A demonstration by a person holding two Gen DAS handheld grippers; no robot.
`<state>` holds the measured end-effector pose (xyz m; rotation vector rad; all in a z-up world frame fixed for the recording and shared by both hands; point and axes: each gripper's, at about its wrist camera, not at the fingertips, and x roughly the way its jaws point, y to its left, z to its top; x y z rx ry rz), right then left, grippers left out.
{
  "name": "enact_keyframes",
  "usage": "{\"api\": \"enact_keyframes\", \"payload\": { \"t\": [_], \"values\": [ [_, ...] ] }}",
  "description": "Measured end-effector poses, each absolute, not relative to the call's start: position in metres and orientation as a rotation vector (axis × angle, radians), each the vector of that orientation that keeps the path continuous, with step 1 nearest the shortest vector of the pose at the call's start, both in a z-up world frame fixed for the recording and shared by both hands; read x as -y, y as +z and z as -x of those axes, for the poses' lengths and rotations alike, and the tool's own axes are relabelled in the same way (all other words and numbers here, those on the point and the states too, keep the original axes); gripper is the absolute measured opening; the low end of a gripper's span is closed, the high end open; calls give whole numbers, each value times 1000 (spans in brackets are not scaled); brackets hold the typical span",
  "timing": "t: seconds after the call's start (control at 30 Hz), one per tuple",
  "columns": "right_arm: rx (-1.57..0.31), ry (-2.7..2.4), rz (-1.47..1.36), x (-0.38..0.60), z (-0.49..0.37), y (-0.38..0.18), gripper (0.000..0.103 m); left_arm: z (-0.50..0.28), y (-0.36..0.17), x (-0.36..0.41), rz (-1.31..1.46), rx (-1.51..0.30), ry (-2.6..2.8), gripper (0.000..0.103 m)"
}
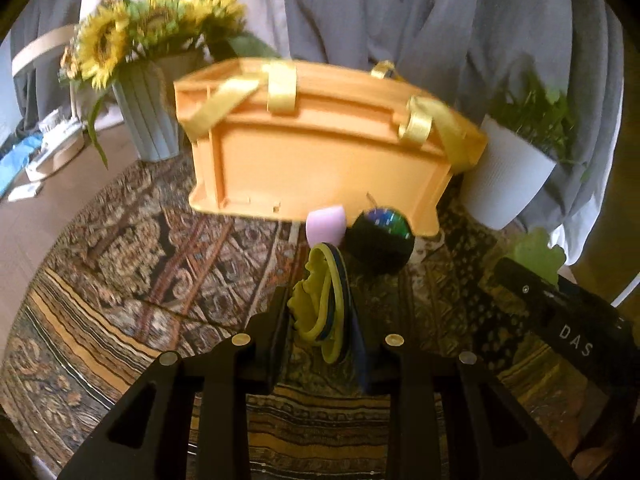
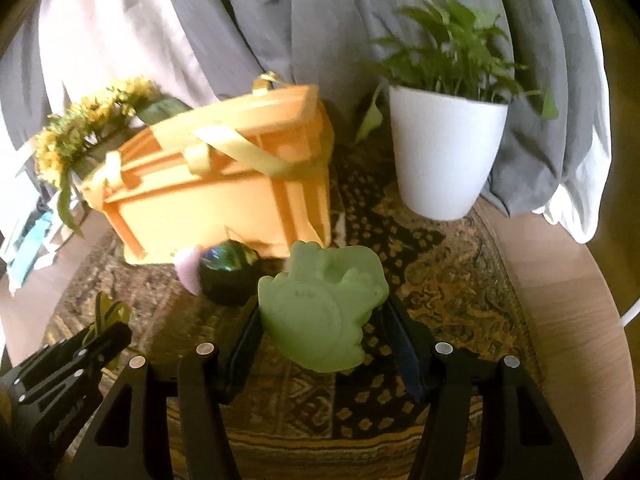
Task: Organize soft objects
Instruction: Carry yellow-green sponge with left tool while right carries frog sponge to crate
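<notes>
My left gripper [image 1: 320,312] is shut on a flat yellow soft toy with blue edging [image 1: 324,300], held edge-on above the patterned rug. My right gripper [image 2: 320,316] is shut on a pale green squishy toy [image 2: 324,304], lifted off the rug. An orange plastic basket [image 1: 312,160] with yellow ribbon handles stands behind them. A pink soft egg-shaped piece [image 1: 325,225] and a dark ball with a shiny blue-green patch [image 1: 380,242] lie on the rug at the basket's front. In the right wrist view the left gripper [image 2: 106,328] shows at lower left with the yellow toy.
A grey ribbed vase of sunflowers [image 1: 150,120] stands left of the basket. A white pot with a green plant [image 2: 444,152] stands to the right. Grey curtains [image 1: 400,12] hang behind. Wooden floor borders the rug [image 1: 120,264], with clutter at far left.
</notes>
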<state>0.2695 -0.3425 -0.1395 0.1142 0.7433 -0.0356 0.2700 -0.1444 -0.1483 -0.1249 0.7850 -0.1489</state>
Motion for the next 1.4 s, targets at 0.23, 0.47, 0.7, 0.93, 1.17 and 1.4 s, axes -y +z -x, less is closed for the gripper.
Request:
{"api": "enact_keyframes", "payload": {
  "t": [0.23,0.47,0.7,0.93,1.17,1.4],
  "values": [
    [-696,-10,-111,327,-261,-112,61,-266,-118,136,118,-718,-148,29],
    [-651,7,-108,313,-255,-88,61,-264,-90,122,114,-658,-153,29],
    [-606,20,-107,296,-253,-65,61,-264,-67,109,121,-605,-177,29],
    [-556,18,-111,283,-255,-44,61,-267,-44,97,115,-557,-194,29],
    [-501,7,-114,272,-259,-24,61,-273,-24,88,98,-506,-208,29],
    [-454,0,-114,267,-268,-5,61,-284,-6,83,86,-449,-219,29]
  ]
}}
